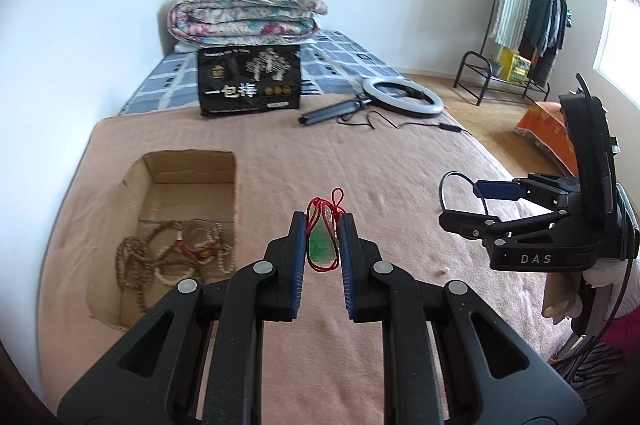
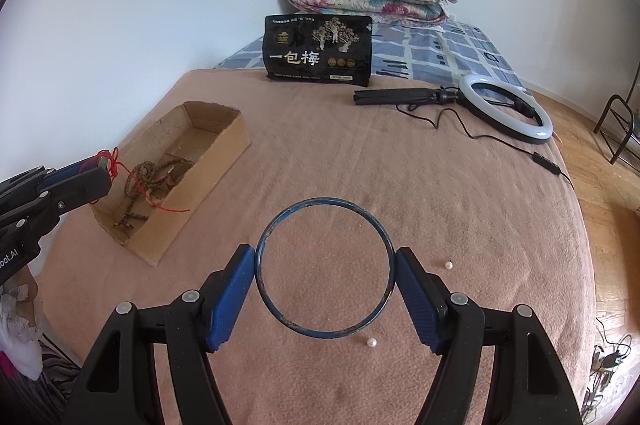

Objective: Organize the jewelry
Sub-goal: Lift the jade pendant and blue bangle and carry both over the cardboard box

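Bead strings already lie in the open cardboard box [image 2: 208,145] (far left). Left gripper [image 1: 323,245] pinches a green red-corded pendant [image 1: 320,245]; right gripper [image 2: 325,277] clamps a blue metal bangle [image 2: 384,237]; two pearls [image 2: 372,342] remain.

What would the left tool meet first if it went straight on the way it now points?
Probably the pink blanket on the bed. The left tool, shut on the green pendant, points down at bare blanket to the right of the cardboard box. Depth is unclear.
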{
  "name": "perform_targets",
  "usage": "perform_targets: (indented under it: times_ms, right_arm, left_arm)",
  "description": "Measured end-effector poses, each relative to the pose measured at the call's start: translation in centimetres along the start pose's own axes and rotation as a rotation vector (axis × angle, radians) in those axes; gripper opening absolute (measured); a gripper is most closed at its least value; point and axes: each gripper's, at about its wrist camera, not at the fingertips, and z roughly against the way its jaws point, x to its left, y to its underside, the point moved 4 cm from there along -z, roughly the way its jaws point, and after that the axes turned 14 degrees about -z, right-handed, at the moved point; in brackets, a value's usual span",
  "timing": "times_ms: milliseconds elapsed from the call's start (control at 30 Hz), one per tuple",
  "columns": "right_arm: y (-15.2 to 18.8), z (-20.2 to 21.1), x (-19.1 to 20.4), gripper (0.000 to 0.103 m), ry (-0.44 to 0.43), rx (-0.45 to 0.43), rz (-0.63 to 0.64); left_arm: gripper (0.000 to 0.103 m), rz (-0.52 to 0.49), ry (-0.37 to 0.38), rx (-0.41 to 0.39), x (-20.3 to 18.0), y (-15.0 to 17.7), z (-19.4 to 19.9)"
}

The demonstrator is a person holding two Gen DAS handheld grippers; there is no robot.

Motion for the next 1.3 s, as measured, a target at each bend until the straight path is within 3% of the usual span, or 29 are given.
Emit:
perform_targets:
  times_ms: [400,867,1300]
  right_arm:
    - [-2.0,-1.2,4.8,0.073,-0.043,-0.006,0.046]
    - [-4.1,-4.3,9.6,0.073,-0.092,0.01,0.085]
    - [-6.1,-8.4,13.4,0.073,-0.118,0.042,0.123]
  left_arm:
    - [0.015,0.054,-0.071,-0.009,5.1,0.9,1.4]
    - [0.015,0.173,-0.132,0.039,11.1,3.8,1.0]
    - [0.015,0.23,-0.142,0.1,13.0,5.4,-0.9]
